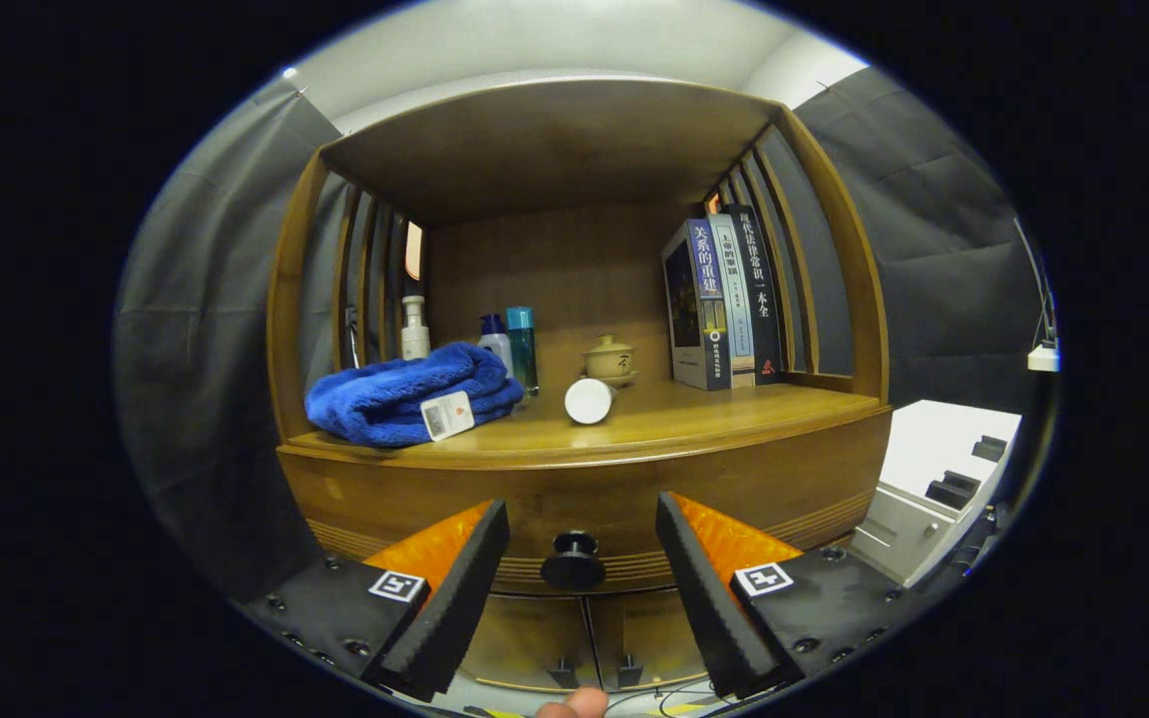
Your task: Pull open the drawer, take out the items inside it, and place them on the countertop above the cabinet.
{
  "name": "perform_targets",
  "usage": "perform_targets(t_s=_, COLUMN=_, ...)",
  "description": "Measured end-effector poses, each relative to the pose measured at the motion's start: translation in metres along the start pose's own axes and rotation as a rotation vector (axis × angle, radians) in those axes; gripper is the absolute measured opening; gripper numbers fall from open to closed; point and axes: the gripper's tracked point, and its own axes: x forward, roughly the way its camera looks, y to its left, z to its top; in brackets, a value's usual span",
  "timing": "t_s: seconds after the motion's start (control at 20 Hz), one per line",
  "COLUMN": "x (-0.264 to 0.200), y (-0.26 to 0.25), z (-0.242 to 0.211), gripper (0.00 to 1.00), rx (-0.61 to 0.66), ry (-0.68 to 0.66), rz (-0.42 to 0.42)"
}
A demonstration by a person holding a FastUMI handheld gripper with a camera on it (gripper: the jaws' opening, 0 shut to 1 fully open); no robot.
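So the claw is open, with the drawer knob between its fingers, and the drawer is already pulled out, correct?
Not quite. In the gripper view the drawer is closed, its front flush with the cabinet. The rest holds: the claw is open, with the knob between its fingers.

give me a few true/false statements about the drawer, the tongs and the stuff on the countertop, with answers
1. The drawer is already pulled open. False: its front sits flush with the cabinet, closed.
2. The tongs are open, with the black drawer knob between the fingers. True.
3. The blue towel lies on the countertop. True.
4. The books lie flat in a stack. False: they stand upright at the shelf's right side.
5. The tongs are holding the white cylinder. False: it lies on the countertop, beyond the fingers.
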Motion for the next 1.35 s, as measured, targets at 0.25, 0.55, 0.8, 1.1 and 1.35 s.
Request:
perform_targets(t_s=0.25, x=-0.028, y=-0.002, z=0.062, gripper=0.97, rx=-0.003, ry=-0.056, rz=-0.027)
perform_targets(t_s=0.55, x=-0.05, y=0.0, z=0.114, gripper=0.97, rx=-0.127, ry=-0.061, rz=-0.033)
perform_targets(t_s=0.8, x=-0.06, y=0.011, z=0.124, gripper=0.97, rx=-0.124, ry=-0.082, rz=-0.042)
perform_targets(t_s=1.1, x=-0.076, y=0.026, z=0.13, gripper=0.97, rx=-0.104, ry=-0.091, rz=0.007)
perform_targets(t_s=1.35, x=-0.076, y=0.031, z=0.128, gripper=0.98, rx=-0.105, ry=-0.097, rz=0.013)
